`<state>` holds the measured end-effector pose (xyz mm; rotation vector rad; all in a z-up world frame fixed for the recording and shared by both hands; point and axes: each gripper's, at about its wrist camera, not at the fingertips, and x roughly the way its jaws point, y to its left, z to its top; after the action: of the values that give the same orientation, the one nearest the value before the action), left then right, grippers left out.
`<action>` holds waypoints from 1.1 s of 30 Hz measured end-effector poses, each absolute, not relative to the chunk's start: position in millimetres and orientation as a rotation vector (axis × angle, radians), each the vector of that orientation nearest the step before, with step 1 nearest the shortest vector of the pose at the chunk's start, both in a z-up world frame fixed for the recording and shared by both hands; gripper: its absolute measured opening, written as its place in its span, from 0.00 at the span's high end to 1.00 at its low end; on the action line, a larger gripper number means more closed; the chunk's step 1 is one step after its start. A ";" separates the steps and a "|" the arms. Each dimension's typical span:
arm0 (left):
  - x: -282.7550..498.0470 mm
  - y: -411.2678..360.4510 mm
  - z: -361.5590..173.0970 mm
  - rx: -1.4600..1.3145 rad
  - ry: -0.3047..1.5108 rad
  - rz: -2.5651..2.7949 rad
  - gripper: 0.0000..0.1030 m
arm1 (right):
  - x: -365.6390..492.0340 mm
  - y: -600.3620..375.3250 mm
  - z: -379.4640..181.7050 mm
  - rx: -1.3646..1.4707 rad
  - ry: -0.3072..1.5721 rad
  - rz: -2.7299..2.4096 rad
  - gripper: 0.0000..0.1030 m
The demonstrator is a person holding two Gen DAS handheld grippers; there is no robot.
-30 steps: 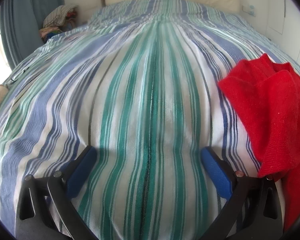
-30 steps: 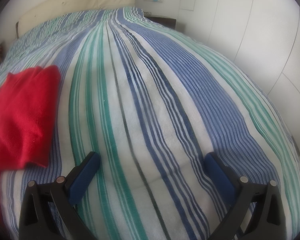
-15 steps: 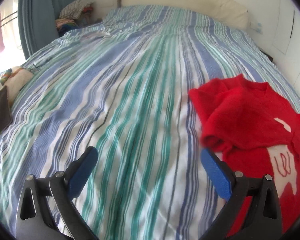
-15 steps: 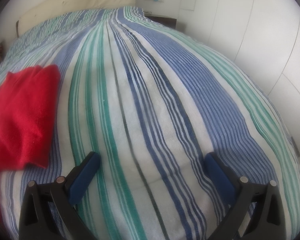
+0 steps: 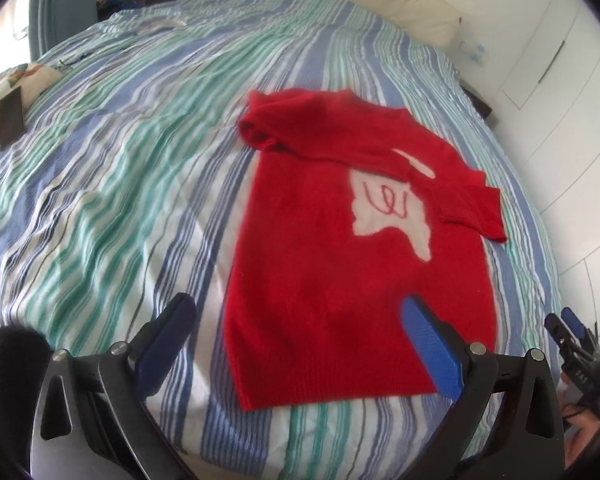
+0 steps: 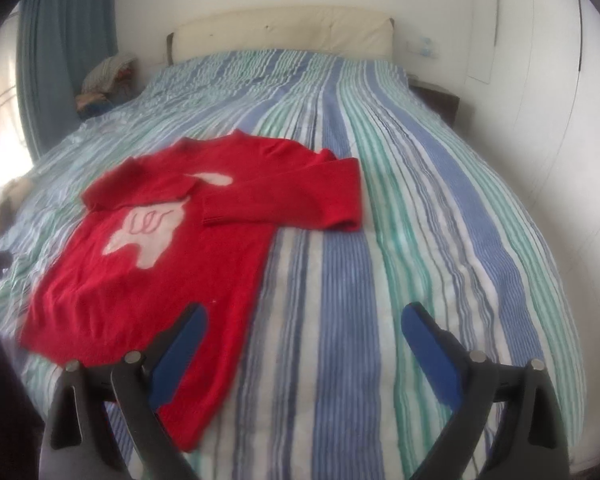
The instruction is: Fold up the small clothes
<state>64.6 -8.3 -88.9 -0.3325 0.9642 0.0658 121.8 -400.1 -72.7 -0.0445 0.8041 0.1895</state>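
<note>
A small red sweater (image 5: 340, 256) with a white figure on its chest lies flat on the striped bed, both sleeves folded in across the chest. It also shows in the right wrist view (image 6: 172, 248). My left gripper (image 5: 300, 332) is open and empty, held above the sweater's lower left part. My right gripper (image 6: 304, 336) is open and empty, held above the bed by the sweater's lower right corner. Its blue tip shows at the right edge of the left wrist view (image 5: 572, 324).
The striped bedspread (image 6: 420, 200) covers the whole bed, with a cream headboard (image 6: 280, 32) at the far end. A dark phone (image 5: 11, 116) lies at the bed's left edge. A clothes pile (image 6: 108, 76) sits far left by the blue curtain. White wardrobe doors (image 6: 560, 80) stand on the right.
Both grippers have pulled back and risen from close to the bedspread. The whole sweater has come into view in both cameras. Both stay open and empty.
</note>
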 end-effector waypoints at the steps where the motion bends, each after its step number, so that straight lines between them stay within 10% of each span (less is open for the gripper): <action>1: 65.7 -13.2 -84.2 -0.312 0.965 0.056 0.01 | 115.5 -390.0 -69.1 -0.031 0.807 0.219 0.06; 8: 75.8 -25.8 -77.0 -0.258 0.890 0.092 0.01 | 179.9 -328.8 -61.7 -0.211 0.845 0.333 0.07; 12: 75.8 -29.9 -93.9 -0.262 0.937 0.073 0.01 | 261.5 -297.9 -101.3 -0.310 0.976 0.375 0.41; 18: 60.0 -26.0 -111.8 -0.271 0.958 0.079 0.01 | 321.3 -245.0 -161.9 -0.433 1.060 0.426 0.42; 21: 50.9 -23.6 -118.4 -0.292 0.988 0.076 0.01 | 335.4 -260.5 -166.7 -0.387 1.065 0.372 0.93; 33: 39.5 -53.3 -107.0 -0.225 1.021 -0.023 0.01 | 306.4 -618.4 -94.8 0.263 0.984 -0.160 0.93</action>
<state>39.5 -53.3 -107.0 -0.2247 1.0206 -0.0227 306.4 -618.4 -94.8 0.2629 0.9836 -0.1601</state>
